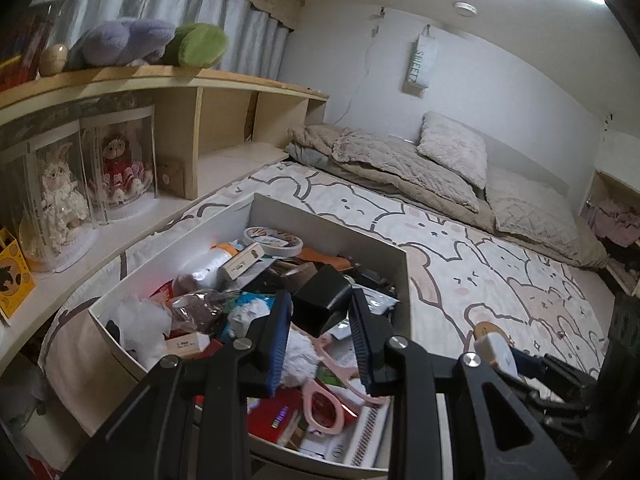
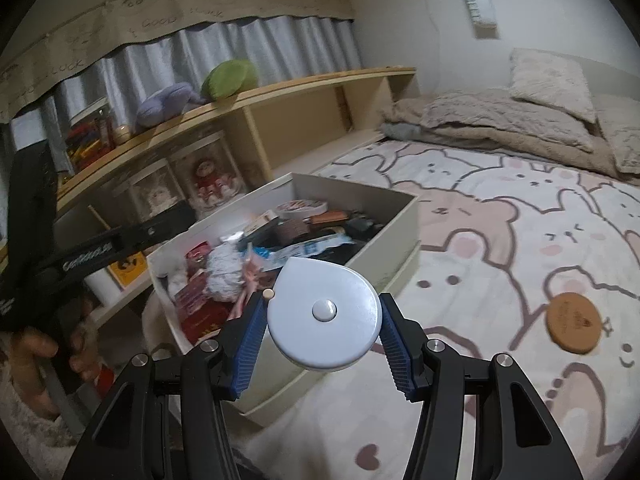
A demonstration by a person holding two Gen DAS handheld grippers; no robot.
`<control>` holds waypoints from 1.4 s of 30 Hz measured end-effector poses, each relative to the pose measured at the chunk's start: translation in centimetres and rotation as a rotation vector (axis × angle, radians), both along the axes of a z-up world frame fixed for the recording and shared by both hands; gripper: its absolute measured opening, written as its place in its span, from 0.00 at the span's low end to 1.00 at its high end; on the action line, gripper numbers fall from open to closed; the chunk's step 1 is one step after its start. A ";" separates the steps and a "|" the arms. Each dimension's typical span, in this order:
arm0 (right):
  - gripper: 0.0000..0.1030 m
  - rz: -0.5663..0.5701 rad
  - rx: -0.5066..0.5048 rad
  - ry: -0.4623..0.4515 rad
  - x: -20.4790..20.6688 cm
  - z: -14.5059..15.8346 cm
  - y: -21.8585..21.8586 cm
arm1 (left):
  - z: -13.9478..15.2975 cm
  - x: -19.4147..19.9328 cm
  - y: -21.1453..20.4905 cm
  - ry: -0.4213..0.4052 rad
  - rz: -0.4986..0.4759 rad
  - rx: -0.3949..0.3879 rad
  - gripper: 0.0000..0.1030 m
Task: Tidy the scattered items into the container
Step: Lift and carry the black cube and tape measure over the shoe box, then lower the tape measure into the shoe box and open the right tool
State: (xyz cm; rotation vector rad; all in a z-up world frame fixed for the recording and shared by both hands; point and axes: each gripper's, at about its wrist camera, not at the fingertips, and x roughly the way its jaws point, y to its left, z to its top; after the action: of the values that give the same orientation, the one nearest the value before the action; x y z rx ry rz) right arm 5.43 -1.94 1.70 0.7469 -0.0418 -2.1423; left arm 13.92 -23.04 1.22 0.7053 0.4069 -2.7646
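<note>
The open white box (image 1: 168, 248) sits on the bed, crammed with odds and ends: a tape roll (image 1: 272, 240), a black box (image 1: 320, 292), pink sunglasses (image 1: 324, 404). My left gripper (image 1: 320, 300) hovers over its near end, jaws drawn close with nothing gripped. My right gripper (image 2: 322, 308) is shut on a round white tape measure (image 2: 322, 312), held just short of the box's (image 2: 400, 248) near right wall. A round cork coaster (image 2: 574, 324) lies on the sheet to the right. The left wrist view shows the tape measure (image 1: 496, 354) partly covering the coaster (image 1: 486, 328).
A wooden shelf unit (image 1: 200, 80) with doll cases (image 1: 116, 172) and plush toys (image 1: 132, 40) runs along the bed's left side. Folded blankets and pillows (image 1: 452, 148) lie at the head. A person's hand (image 2: 40, 352) holds the left gripper's handle.
</note>
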 end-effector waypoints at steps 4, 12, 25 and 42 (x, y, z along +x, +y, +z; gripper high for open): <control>0.54 0.041 -0.001 -0.017 0.1 -0.2 -1.6 | -0.2 -0.2 -1.2 -0.007 0.007 0.008 0.28; 0.54 0.136 0.027 -0.034 0.9 -0.7 -5.7 | -0.3 -0.4 -2.6 -0.010 0.009 0.013 0.28; 0.54 0.235 0.082 -0.044 2.0 -1.7 -9.9 | 1.2 -2.1 -3.9 -0.005 -0.032 -0.014 0.28; 0.79 0.272 0.099 0.005 3.0 -1.9 -10.5 | 3.3 -9.3 -6.5 -0.094 -0.091 -0.007 0.28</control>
State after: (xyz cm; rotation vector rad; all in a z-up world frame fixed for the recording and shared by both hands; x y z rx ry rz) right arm 8.40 -12.47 -0.20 0.7587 0.1611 -1.8970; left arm 4.65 -29.54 4.55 0.8684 0.3538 -2.8014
